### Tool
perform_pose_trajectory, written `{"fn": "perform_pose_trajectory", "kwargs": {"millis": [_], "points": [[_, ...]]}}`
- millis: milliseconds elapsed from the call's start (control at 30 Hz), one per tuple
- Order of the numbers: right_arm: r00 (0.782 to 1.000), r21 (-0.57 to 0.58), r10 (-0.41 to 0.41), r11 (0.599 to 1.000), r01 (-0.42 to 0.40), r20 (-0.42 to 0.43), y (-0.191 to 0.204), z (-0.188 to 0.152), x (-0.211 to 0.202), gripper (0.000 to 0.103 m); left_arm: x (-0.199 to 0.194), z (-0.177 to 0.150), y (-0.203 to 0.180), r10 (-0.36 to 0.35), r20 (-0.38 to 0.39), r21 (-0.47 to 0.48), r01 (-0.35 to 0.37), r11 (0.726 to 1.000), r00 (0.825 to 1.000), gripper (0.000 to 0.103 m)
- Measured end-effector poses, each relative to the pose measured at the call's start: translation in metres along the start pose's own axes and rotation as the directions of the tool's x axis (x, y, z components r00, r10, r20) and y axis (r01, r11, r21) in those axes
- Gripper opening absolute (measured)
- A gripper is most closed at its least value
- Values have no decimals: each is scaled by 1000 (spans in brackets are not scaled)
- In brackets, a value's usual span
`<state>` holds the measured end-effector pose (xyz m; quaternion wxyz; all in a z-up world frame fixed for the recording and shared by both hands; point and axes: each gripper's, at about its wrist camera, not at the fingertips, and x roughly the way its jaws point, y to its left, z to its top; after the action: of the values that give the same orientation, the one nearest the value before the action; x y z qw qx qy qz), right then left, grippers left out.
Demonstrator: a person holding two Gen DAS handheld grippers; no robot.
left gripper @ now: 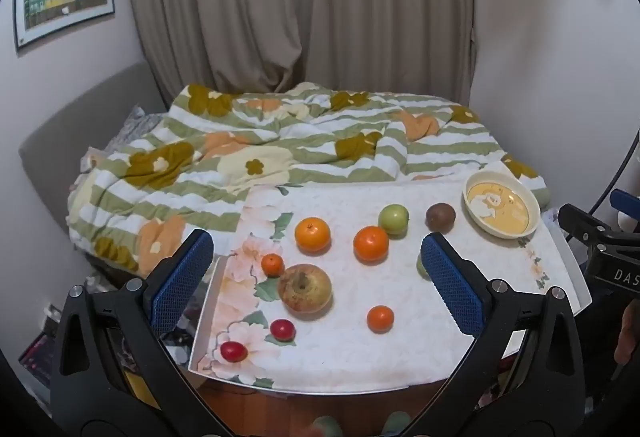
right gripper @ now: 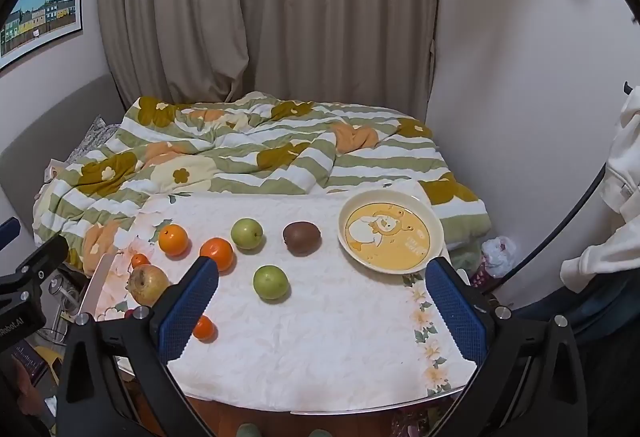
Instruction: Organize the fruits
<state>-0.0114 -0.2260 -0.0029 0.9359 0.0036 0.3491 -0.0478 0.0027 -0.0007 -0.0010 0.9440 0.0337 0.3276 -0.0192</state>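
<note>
Both your grippers, left (left gripper: 316, 273) and right (right gripper: 320, 297), were spread wide, holding nothing; the plate (right gripper: 434, 233) lay far right, nearer your right gripper, fruit scattered left of it.

Two downward views sharing table (left gripper: 400, 357)

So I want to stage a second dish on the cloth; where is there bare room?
Free: the near stretch of the cloth, between the nearer green fruit and the table's front edge, below the bowl. Crowded: the left end, round the apple, oranges and small red fruits.
</note>
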Motion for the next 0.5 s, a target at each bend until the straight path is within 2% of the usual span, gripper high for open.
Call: {"fn": "perform_pose_trajectory", "kwargs": {"millis": [100,500], "points": [[1000,0,1,1000,-1,-1,-1,1,1,103,-6,1,6,-2,34,-8,2,1000,999,103],[1000,-3,-5,1000,5,15,-2,2,-1,103,-3,1,-3,11,53,0,-11,1000,999,103]]}}
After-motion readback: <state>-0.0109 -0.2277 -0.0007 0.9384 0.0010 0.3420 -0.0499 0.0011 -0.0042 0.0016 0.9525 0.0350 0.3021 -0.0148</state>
